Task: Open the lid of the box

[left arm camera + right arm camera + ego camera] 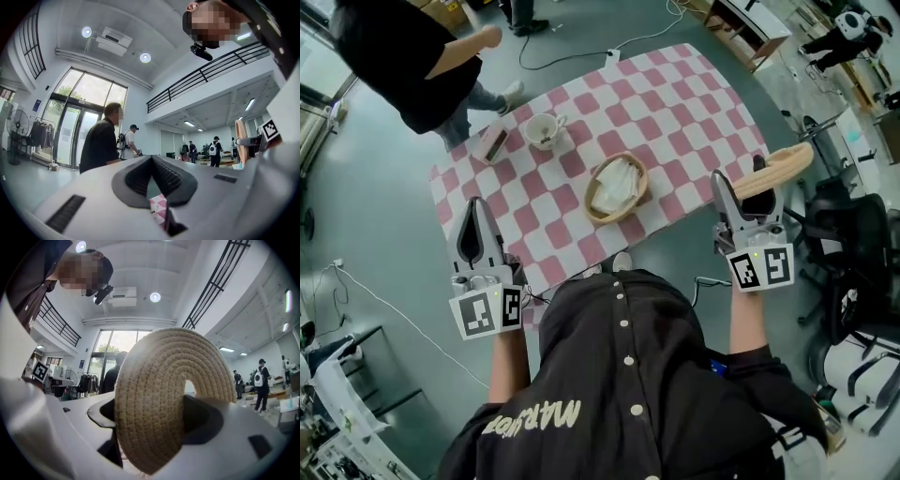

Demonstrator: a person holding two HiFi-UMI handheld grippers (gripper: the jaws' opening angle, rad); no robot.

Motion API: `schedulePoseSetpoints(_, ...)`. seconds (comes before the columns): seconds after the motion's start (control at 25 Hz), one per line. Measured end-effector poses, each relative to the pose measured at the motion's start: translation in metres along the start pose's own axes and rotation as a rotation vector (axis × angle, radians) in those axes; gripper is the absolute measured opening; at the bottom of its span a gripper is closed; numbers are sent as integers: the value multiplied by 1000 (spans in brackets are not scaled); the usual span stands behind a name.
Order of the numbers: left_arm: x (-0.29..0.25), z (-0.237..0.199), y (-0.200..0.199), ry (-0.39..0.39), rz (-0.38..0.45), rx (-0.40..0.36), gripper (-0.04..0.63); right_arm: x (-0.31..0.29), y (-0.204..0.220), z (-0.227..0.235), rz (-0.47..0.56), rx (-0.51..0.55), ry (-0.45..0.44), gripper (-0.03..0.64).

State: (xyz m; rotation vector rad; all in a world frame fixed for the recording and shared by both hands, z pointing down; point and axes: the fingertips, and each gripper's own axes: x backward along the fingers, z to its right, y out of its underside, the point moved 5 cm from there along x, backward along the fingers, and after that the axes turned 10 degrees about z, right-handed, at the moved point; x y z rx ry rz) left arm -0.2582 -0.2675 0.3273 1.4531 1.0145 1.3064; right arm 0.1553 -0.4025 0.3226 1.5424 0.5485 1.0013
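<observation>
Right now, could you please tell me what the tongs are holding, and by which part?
The right tongs pinch the woven lid by its rim; the left tongs are shut and empty.

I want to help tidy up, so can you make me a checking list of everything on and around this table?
Surface: table under a pink-and-white checked cloth, lying flat.
Job's things: woven basket open, something white inside; its woven lid held up at the table's right edge.
Clutter: cup; small box.
Grippers: right gripper shut on the lid; left gripper shut, empty.
Cables: one cable on the floor running to a white plug at the cloth's far edge; another cable on the floor at left.
Surroundings: person in black by the far left corner; chairs at right.
</observation>
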Motion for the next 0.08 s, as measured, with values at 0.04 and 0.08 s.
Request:
schedulePoseSetpoints(0.04, 0, 0, 1, 0, 0, 1, 11, 0, 1, 0, -1, 1, 0, 373)
schedulePoseSetpoints(0.08, 0, 0, 1, 0, 0, 2, 11, -1, 1, 0, -1, 1, 0, 373)
